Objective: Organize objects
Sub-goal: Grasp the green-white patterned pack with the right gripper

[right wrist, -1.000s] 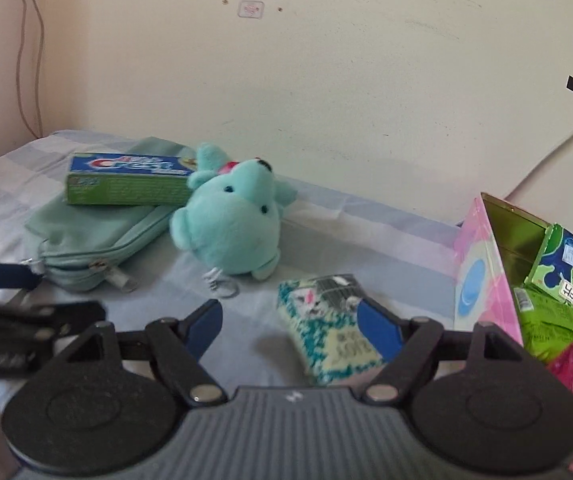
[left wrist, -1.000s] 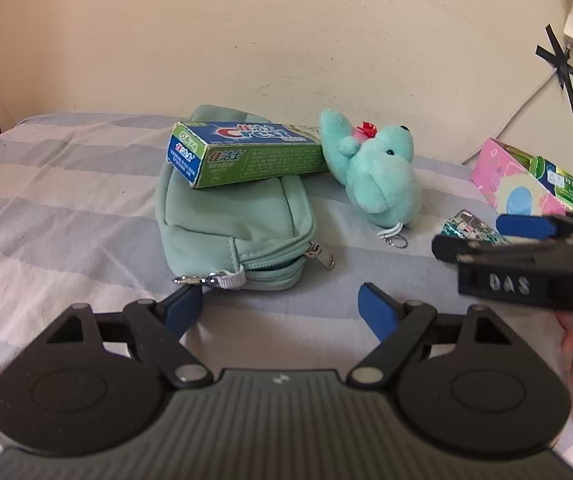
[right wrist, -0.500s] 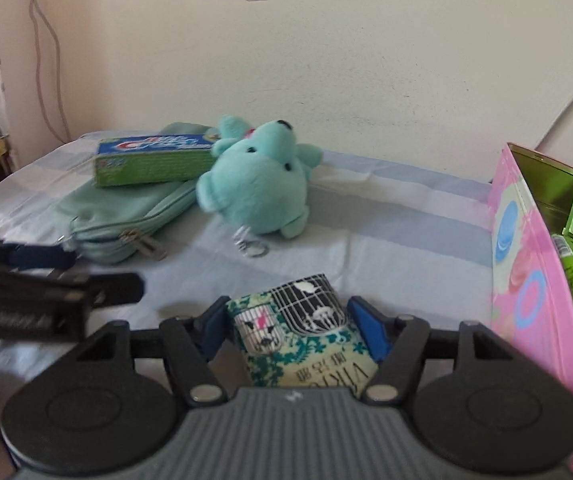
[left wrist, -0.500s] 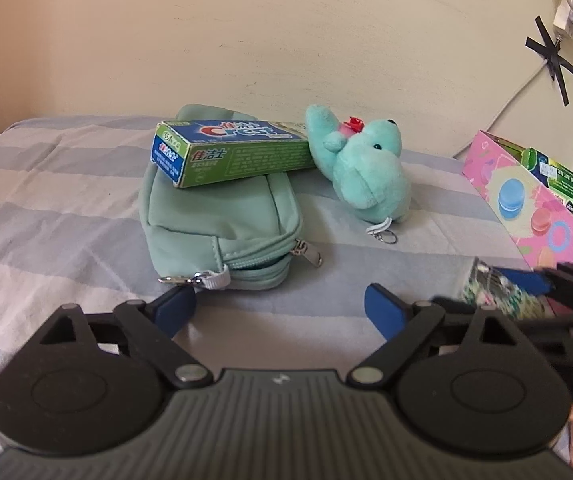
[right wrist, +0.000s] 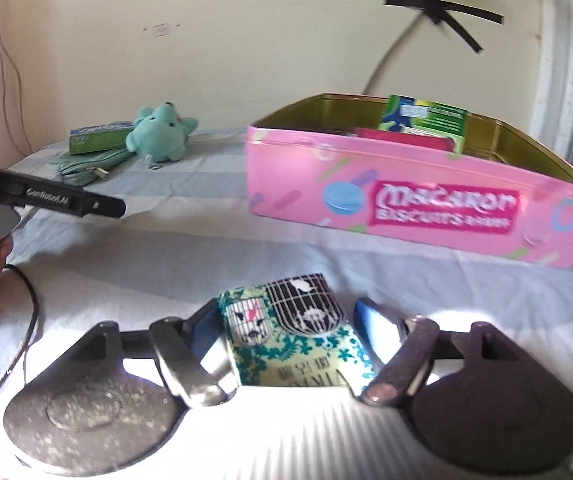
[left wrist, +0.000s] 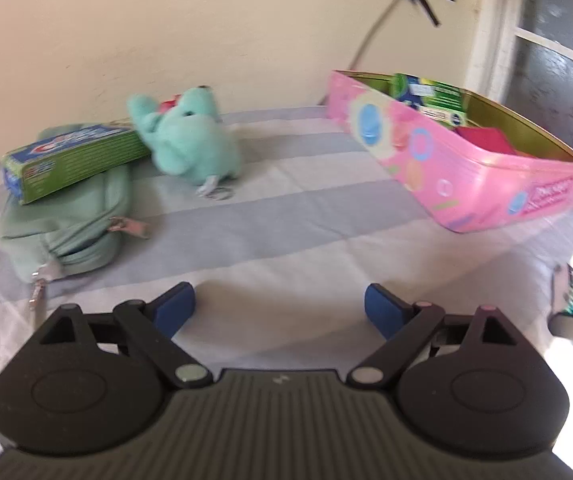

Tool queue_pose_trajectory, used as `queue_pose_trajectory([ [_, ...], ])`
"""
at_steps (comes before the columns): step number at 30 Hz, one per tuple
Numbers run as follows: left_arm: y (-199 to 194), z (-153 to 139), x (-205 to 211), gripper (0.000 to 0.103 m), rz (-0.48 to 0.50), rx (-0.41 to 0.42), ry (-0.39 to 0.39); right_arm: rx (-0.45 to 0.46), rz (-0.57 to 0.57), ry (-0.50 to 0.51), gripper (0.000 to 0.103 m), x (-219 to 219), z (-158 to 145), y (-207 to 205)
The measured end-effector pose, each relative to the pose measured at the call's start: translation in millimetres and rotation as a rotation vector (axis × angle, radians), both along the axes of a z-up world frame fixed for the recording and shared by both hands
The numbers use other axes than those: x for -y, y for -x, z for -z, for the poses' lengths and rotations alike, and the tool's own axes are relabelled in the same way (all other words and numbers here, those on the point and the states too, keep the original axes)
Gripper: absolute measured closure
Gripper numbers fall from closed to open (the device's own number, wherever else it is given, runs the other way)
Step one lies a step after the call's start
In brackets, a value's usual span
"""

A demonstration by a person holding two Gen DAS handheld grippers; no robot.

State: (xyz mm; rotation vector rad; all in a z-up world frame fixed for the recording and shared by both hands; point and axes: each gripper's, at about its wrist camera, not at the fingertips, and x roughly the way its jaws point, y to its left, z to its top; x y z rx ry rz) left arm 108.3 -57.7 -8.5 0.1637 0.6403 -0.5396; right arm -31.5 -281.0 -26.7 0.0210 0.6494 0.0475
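— So where is the patterned packet (right wrist: 298, 336) right now?
— Between the blue pads of the right gripper (right wrist: 286, 328), near the front edge of the striped bedsheet (left wrist: 286, 216). Its jaws are opening, and a gap shows at the right pad, so I wouldn't call it a grip.
— And the left gripper (left wrist: 280, 306)?
— Jaws wide apart, nothing between them, over bare sheet.
— What's in the pink macaron biscuit tin (right wrist: 422, 196)?
— A green and blue carton (right wrist: 424, 118) stands against its far wall, with something red (right wrist: 402, 136) beside it.
— The rest?
— A Crest toothpaste box (left wrist: 74, 160) lies on top of a mint zip pouch (left wrist: 70, 224), touching a turquoise plush toy (left wrist: 190, 144), well apart from the tin.
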Motion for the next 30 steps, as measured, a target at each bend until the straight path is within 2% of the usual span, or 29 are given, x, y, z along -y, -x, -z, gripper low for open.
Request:
queue_pose_trajectory([
  [3, 26, 3, 35, 0.010, 0.141, 0.002, -0.031, 0.026, 0.059, -0.066, 0.013, 22, 4, 21],
  [7, 41, 3, 67, 0.009, 0.201, 0.007, -0.047, 0.060, 0.102, -0.102, 0.011, 41, 8, 50],
  [13, 34, -7, 93, 0.009, 0.255, -0.131, 0.069, 0.096, 0.121, -0.098, 0.009, 54, 14, 82],
  [17, 44, -13, 119, 0.009, 0.341, -0.195, 0.118, 0.125, 0.120, -0.092, 0.008, 59, 19, 99],
  [23, 73, -15, 159, 0.010, 0.481, -0.188, 0.074, 0.160, 0.139, -0.085, 0.008, 70, 24, 111],
  [29, 83, -14, 174, 0.012, 0.524, -0.207, 0.023, 0.174, 0.154, -0.108, 0.008, 71, 24, 117],
  [30, 84, -13, 172, 0.017, 0.530, -0.218, 0.017, 0.174, 0.152, -0.112, 0.008, 71, 23, 116],
])
